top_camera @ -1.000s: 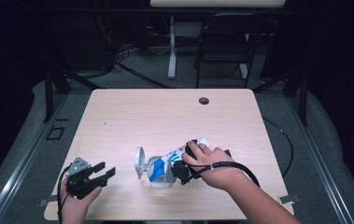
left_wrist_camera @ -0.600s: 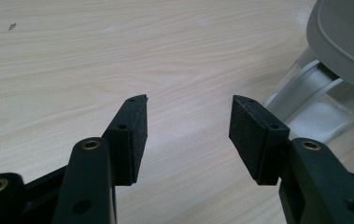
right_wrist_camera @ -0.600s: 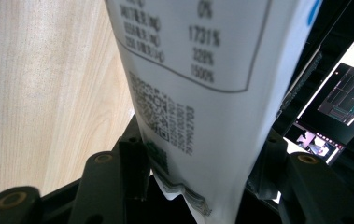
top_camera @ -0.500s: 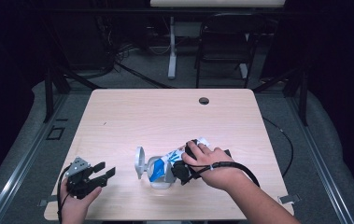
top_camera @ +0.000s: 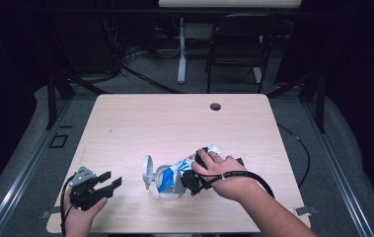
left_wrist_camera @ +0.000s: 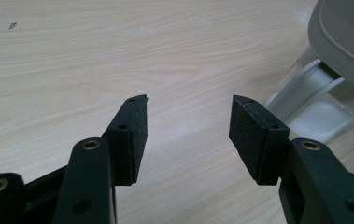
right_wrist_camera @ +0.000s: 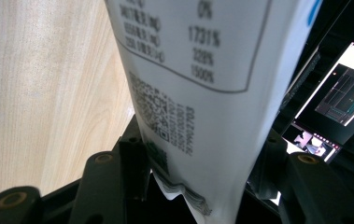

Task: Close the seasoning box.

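nothing has shifted — right gripper [top_camera: 187, 178] stays clamped on the pouch [right_wrist_camera: 202, 88], left gripper [left_wrist_camera: 188, 126] open, empty.

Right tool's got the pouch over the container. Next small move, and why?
Probably tip the pouch a little further toward the white container. The right tool clamps its sealed end, the printed side lies tilted over the container, whose lid stands open. The left tool is open and idle, apart from it.

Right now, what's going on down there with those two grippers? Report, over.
Right gripper shut on white printed pouch, tipped over clear container with grey flip lid. Left gripper open, idle beside it. Light wooden table, nothing blocking.
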`<state>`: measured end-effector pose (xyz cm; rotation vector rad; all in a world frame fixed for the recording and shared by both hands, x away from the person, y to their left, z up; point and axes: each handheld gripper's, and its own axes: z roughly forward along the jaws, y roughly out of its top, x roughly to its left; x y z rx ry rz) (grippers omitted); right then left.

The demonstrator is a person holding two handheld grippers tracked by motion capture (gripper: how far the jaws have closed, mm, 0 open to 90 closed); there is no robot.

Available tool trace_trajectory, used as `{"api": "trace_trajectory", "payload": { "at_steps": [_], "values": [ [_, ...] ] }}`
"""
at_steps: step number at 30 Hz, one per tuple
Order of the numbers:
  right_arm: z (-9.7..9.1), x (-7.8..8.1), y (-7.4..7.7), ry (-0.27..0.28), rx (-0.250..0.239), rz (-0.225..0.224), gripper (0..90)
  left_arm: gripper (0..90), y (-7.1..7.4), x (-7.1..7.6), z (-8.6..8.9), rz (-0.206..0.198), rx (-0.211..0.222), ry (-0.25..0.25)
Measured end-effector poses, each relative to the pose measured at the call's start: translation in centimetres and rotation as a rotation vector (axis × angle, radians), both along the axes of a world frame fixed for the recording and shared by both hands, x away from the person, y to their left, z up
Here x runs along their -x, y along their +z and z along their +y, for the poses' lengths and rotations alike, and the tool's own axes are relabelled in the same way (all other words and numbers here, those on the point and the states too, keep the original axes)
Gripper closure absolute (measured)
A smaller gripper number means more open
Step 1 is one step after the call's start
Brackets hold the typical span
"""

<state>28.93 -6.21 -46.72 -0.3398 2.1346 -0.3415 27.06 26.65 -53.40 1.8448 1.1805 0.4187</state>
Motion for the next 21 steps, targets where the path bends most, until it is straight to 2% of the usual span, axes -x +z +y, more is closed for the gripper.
{"api": "trace_trajectory", "payload": {
  "at_steps": [11,12,21],
  "values": [
    [0.12,-0.06,0.07,-0.002,0.014,-0.007,50.5,47.3,-0.09,0.0,-0.1,-0.003,0.003,0.003],
    [0.03,-0.13,-0.05,0.001,-0.002,0.0,50.5,47.3,-0.09,0.0,-0.09,-0.002,0.003,0.003],
    [0.1,-0.27,-0.03,0.001,0.003,-0.009,50.9,47.2,-0.14,-0.02,-0.06,0.001,0.005,0.002]
  ]
}}
